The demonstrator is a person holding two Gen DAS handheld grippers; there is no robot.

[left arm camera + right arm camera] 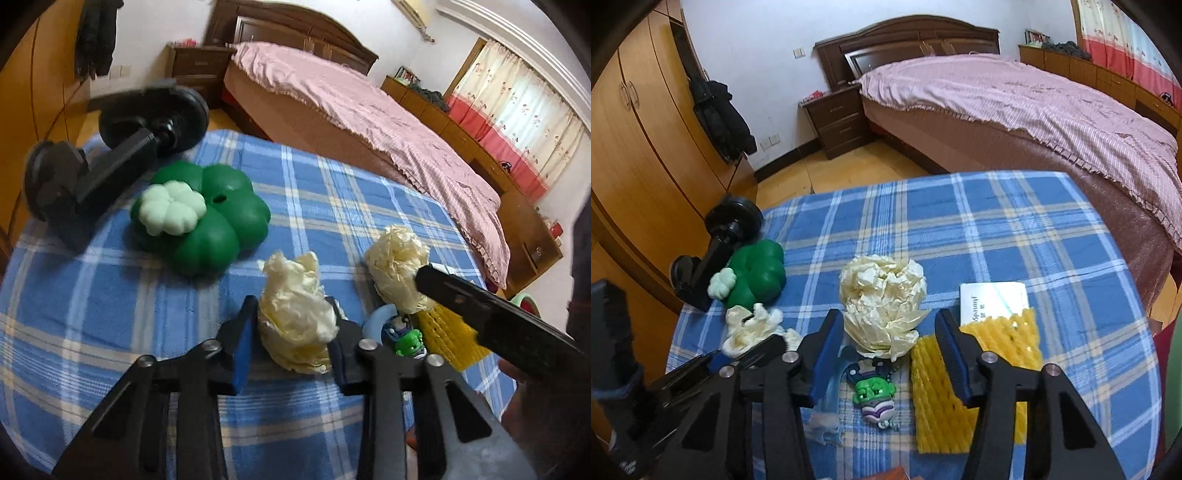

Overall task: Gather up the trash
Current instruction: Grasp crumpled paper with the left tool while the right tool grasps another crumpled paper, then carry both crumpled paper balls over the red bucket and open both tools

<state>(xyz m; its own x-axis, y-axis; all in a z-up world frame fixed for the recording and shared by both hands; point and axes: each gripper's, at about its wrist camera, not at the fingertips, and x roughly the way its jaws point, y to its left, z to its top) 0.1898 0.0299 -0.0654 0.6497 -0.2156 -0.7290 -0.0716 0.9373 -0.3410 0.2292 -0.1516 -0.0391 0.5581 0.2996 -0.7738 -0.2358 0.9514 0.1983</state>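
Two crumpled cream paper balls lie on the blue plaid tablecloth (110, 295). My left gripper (293, 328) has its jaws around the left paper ball (295, 317), pads touching its sides; this ball also shows in the right wrist view (750, 326). My right gripper (886, 343) is open and empty, with the bigger paper ball (882, 310) just beyond its fingertips; the same ball shows in the left wrist view (399, 273). A yellow foam net (945, 391) lies under the right finger.
A green clover-shaped toy (207, 221) and a black suction mount (110, 162) sit at the table's left. A small green-purple toy figure (873, 395), a white medicine box (993, 299) and clear plastic (827, 413) lie near. The bed (1034, 110) stands beyond the table.
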